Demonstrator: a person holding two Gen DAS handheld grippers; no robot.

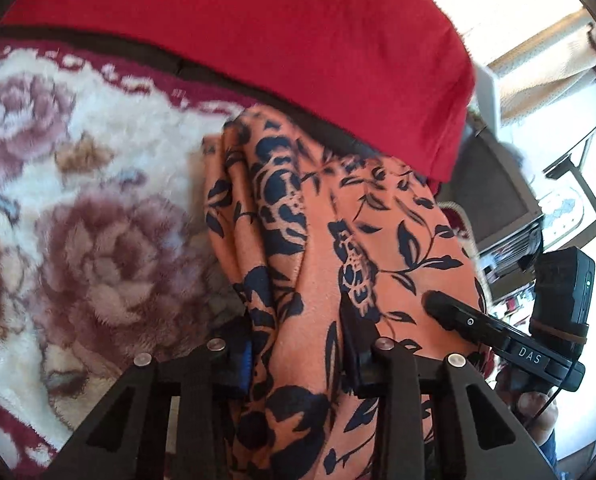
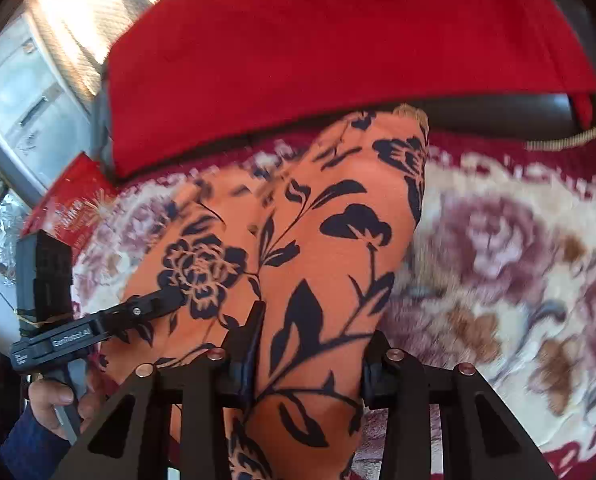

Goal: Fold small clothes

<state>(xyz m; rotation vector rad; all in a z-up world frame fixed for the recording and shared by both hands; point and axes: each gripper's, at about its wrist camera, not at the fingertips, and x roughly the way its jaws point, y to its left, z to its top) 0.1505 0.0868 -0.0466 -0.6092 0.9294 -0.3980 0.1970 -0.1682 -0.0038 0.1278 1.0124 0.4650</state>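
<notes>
An orange garment with a dark floral print (image 1: 322,240) hangs bunched between both grippers above a fluffy flowered blanket (image 1: 98,208). My left gripper (image 1: 298,344) is shut on one end of the orange garment, cloth pinched between its fingers. My right gripper (image 2: 310,344) is shut on the other end of the garment (image 2: 298,240). The right gripper also shows in the left wrist view (image 1: 450,308), touching the cloth. The left gripper also shows in the right wrist view (image 2: 162,300), at the cloth's left edge.
A red cloth (image 1: 258,40) lies over a dark edge behind the blanket, also in the right wrist view (image 2: 318,52). A red printed packet (image 2: 74,208) lies at the blanket's left. Furniture and a bright window (image 1: 546,60) stand at the right.
</notes>
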